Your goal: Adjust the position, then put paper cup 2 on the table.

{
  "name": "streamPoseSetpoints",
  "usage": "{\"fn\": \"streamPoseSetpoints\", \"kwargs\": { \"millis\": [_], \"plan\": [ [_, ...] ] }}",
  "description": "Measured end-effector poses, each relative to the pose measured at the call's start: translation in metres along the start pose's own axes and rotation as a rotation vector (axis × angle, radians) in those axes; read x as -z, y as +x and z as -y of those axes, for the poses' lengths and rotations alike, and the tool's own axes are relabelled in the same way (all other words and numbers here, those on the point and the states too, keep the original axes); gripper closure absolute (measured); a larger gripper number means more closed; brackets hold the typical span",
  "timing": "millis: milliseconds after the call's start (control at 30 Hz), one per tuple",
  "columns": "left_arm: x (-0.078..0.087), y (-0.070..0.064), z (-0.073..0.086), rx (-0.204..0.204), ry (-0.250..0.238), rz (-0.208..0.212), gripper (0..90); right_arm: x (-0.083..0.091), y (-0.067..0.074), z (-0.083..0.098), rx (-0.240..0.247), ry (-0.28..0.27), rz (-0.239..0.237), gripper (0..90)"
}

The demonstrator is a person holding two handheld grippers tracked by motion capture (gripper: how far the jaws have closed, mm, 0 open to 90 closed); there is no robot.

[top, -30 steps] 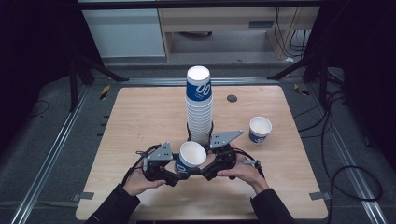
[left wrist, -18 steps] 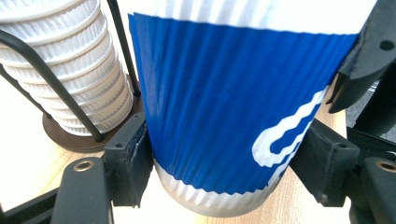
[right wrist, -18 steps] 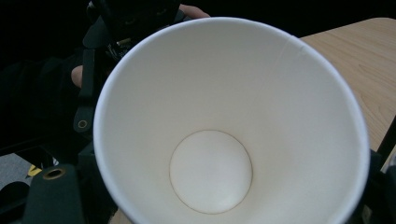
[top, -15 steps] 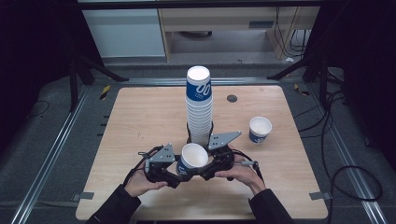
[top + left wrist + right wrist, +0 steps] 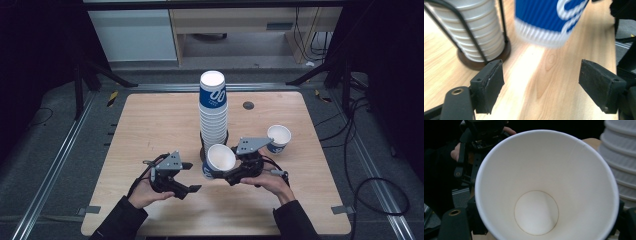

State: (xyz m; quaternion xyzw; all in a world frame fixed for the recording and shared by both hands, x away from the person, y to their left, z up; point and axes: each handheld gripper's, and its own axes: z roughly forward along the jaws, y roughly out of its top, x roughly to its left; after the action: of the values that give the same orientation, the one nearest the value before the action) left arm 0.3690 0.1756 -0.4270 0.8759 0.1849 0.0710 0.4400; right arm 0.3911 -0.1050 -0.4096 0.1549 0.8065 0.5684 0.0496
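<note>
- Black left gripper [image 5: 192,177] hangs spread and empty above the wooden table [image 5: 150,125].
- Right gripper [image 5: 227,176], jaws just closed, pinches an empty blue-and-white paper cup [image 5: 219,160] just in front of the cup stack [image 5: 213,112].
- Another empty cup [image 5: 278,138] stands far right.

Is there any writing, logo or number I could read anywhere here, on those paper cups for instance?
Tall stack of blue-and-white ribbed paper cups: the top cup bears large white loops that look like "00"; the small print beneath is too small to read.
Blue-and-white paper cup held in the right claw: white curved strokes show in the left gripper view, cut off and blurred, unreadable.
Lone paper cup standing at the right: blue print too small to read.
No other text found.
</note>
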Motion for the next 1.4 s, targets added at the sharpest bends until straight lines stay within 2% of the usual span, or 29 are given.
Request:
{"fn": "streamPoseSetpoints", "kwargs": {
  "millis": [33, 200, 233, 467, 500, 533, 567, 600, 633, 733, 767, 867, 967, 1200, 1233, 1400],
  "plan": [
    [0.003, 0.003, 0.001, 0.01, 0.0, -0.022, 19.2, 0.006, -0.003, 0.001, -0.007, -0.007, 0.022, 19.9],
    [0.007, 0.011, 0.004, 0.043, -0.007, -0.056, 18.9, 0.014, -0.006, 0.001, -0.013, -0.008, 0.065, 20.0],
    [0.01, 0.014, 0.005, 0.057, -0.014, -0.072, 18.9, 0.017, -0.007, 0.002, -0.014, -0.008, 0.091, 20.0],
    [0.015, 0.018, 0.006, 0.078, -0.026, -0.096, 18.8, 0.027, -0.011, 0.003, -0.023, 0.0, 0.153, 20.1],
    [0.016, 0.02, 0.007, 0.082, -0.022, -0.105, 18.9, 0.03, -0.011, 0.003, -0.021, 0.002, 0.186, 20.1],
    [0.016, 0.02, 0.007, 0.082, -0.022, -0.105, 18.9, 0.03, -0.011, 0.003, -0.021, 0.002, 0.186, 20.1],
    [0.016, 0.022, 0.008, 0.095, -0.022, -0.111, 18.9, 0.034, -0.012, 0.003, -0.025, 0.011, 0.214, 20.1],
    [0.016, 0.022, 0.008, 0.095, -0.022, -0.111, 18.9, 0.034, -0.012, 0.003, -0.025, 0.011, 0.214, 20.1],
    [0.017, 0.024, 0.009, 0.101, -0.021, -0.119, 18.9, 0.038, -0.013, 0.003, -0.032, 0.016, 0.24, 20.0],
    [0.019, 0.026, 0.01, 0.107, -0.022, -0.125, 18.7, 0.041, -0.014, 0.003, -0.035, 0.019, 0.262, 20.0],
    [0.02, 0.028, 0.01, 0.119, -0.025, -0.136, 18.6, 0.045, -0.016, 0.005, -0.04, 0.035, 0.293, 20.0],
    [0.022, 0.03, 0.011, 0.126, -0.025, -0.147, 18.5, 0.048, -0.017, 0.006, -0.045, 0.053, 0.32, 20.0],
    [0.025, 0.035, 0.014, 0.142, -0.016, -0.176, 18.3, 0.056, -0.019, 0.008, -0.06, 0.078, 0.379, 20.0],
    [0.028, 0.04, 0.017, 0.165, -0.014, -0.207, 17.7, 0.071, -0.023, 0.013, -0.088, 0.097, 0.442, 20.2],
    [0.029, 0.041, 0.018, 0.169, -0.015, -0.21, 17.7, 0.076, -0.023, 0.016, -0.098, 0.113, 0.466, 20.2],
    [0.033, 0.045, 0.019, 0.18, -0.019, -0.225, 17.6, 0.082, -0.024, 0.019, -0.11, 0.15, 0.512, 20.1]
  ]
}}
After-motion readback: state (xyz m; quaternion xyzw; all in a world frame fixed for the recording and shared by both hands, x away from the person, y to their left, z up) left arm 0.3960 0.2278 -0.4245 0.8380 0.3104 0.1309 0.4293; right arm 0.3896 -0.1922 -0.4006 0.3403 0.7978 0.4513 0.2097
